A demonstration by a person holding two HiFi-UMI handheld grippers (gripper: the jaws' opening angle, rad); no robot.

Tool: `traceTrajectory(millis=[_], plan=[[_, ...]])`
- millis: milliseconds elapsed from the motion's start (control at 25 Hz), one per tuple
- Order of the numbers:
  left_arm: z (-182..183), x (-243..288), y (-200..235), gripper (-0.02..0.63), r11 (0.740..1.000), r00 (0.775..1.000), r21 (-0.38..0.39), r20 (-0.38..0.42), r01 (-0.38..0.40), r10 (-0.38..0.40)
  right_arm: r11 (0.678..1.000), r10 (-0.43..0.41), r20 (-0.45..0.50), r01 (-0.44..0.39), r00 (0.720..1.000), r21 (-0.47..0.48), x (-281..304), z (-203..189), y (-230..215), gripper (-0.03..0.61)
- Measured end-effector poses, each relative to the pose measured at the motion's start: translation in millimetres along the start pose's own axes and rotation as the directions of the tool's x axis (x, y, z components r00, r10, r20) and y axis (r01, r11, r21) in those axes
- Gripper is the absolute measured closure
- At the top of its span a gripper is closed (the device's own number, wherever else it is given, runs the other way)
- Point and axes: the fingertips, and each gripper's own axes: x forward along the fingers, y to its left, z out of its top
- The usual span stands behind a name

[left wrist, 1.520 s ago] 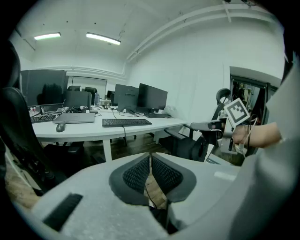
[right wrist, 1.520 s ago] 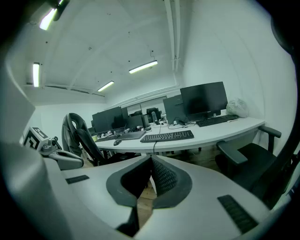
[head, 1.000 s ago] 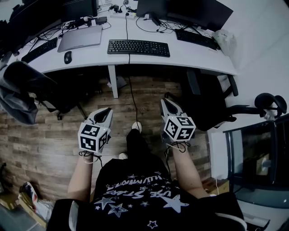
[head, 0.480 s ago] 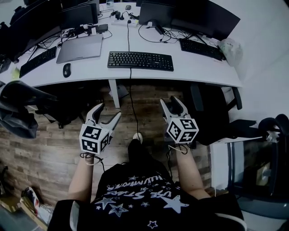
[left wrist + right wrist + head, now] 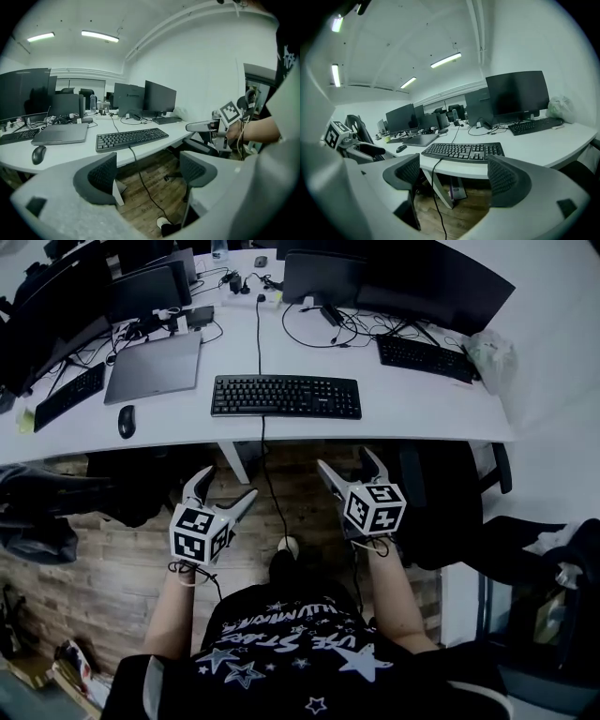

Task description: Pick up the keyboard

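Note:
A black keyboard lies flat near the front edge of the white desk, its cable hanging down over the edge. It also shows in the left gripper view as the keyboard and in the right gripper view as the keyboard. My left gripper hovers below the desk edge, left of the cable, jaws opening, nothing between them. My right gripper hovers below the desk edge under the keyboard's right end, jaws opening and empty. Both are short of the keyboard.
A closed laptop and a mouse lie left of the keyboard. Another keyboard sits at the right, one more keyboard at the far left. Monitors line the back. An office chair stands right.
Both grippers have moved forward toward the desk edge, and both sets of jaws have spread from shut to wide apart. The desk and keyboard now sit closer in view.

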Motion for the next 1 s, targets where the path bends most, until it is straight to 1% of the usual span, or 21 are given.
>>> traceTrajectory(millis=[160,320,440,520,640,840,1000], plan=[[16,30,11,0.199,1.0,1.0,0.011,-0.014,-0.024,0.024,1.0,0.005,-0.02,-0.005,1.0,-0.025,26,11,-28,0.142],[25,54,16,0.199,0.999,0.999,0.033,-0.027,-0.041,0.042,0.995,0.063,-0.074,-0.068,0.995,-0.077,50,13,-42,0.141],[32,64,22,0.199,0.998,0.998,0.033,-0.034,-0.051,0.052,0.982,0.068,-0.134,-0.09,0.989,-0.168,68,13,-48,0.131],[35,67,26,0.199,0.998,0.998,0.028,-0.041,-0.053,0.054,0.965,0.065,-0.188,-0.11,0.98,-0.238,78,10,-49,0.101],[41,72,37,0.199,0.998,0.997,0.04,-0.053,-0.057,0.059,0.939,0.066,-0.232,-0.139,0.97,-0.316,92,8,-50,0.089],[44,95,51,0.199,0.998,0.997,0.062,-0.08,-0.02,0.025,0.924,0.08,-0.298,-0.183,0.951,-0.336,111,3,-51,0.081],[49,117,67,0.199,0.997,0.996,0.076,-0.091,0.026,-0.019,0.894,0.071,-0.363,-0.221,0.929,-0.389,126,-1,-51,0.081]])
